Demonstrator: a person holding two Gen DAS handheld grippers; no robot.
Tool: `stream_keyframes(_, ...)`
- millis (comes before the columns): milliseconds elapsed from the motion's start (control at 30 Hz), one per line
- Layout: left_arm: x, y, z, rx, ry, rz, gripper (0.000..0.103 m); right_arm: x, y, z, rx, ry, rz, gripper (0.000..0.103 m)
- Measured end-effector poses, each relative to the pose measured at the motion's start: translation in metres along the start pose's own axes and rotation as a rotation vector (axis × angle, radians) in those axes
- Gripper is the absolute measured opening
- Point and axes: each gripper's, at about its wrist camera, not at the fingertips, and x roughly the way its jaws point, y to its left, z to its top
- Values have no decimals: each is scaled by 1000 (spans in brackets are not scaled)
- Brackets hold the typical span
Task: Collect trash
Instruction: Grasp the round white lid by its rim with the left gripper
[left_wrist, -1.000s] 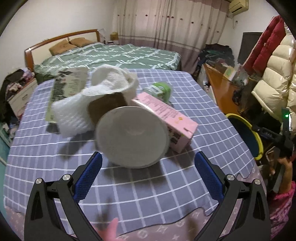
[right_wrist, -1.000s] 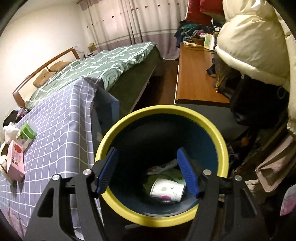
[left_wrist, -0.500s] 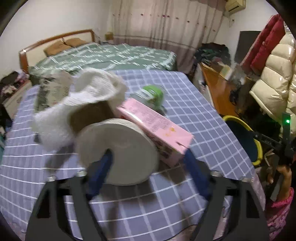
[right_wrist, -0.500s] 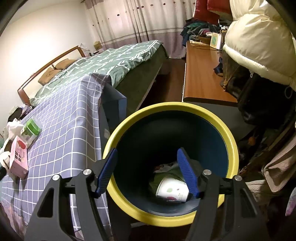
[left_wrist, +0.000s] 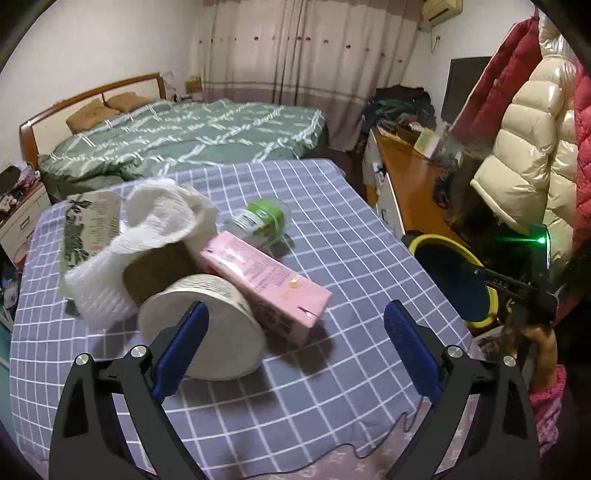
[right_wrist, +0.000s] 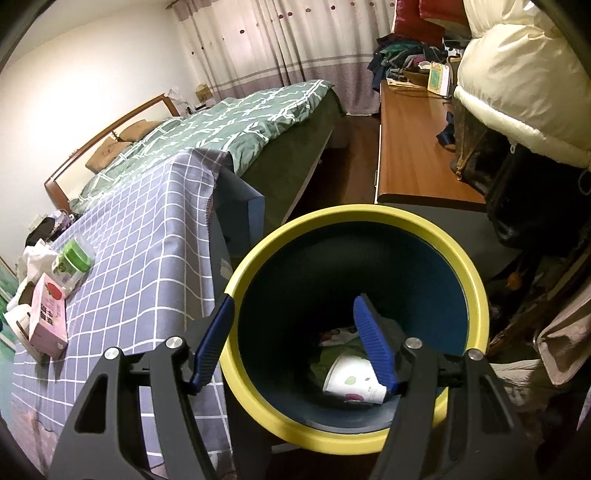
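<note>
Since the left gripper (left_wrist: 295, 325) has drifted sideways over the last second, the paper cup (left_wrist: 201, 326) lying on its side that sat square between its blue pads (left_wrist: 181, 345) is now off behind the left pad, and the gap lines up more with the pink carton (left_wrist: 264, 286); jaws are wide apart with nothing in them, so my guess is the carton is the next pick, or it's just backing off to re-aim. The right gripper (right_wrist: 295, 343) has barely budged: it hangs over the yellow-rimmed bin (right_wrist: 476, 295), jaws apart and empty, left pad outside the rim, right pad over the inside. Count on the checked tablecloth (left_wrist: 332, 229): one paper cup, one pink carton, one green-lidded jar (left_wrist: 258, 221) tipped over, one white crumpled towel or wrap (left_wrist: 147, 236) draped over something brown I can't identify, one flat printed packet (left_wrist: 90, 225). So roughly five bits still to collect. Down in the bin: one white printed cup (right_wrist: 352, 382), plus some green and white scraps I can't count properly.
</note>
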Motion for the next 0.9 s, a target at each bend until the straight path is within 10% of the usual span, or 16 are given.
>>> stream_keyframes(267,30,14,-6,-74,66,98,72,1,-1,-1,4,3,24,64)
stream_keyframes(633,41,29,-5,-102,31,132,5,-1,-1,-2,9,-2,51,64)
stream_keyframes(900,-14,23,-8,-59,-49,172,5,-15,-7,-4,16,-24,50,64)
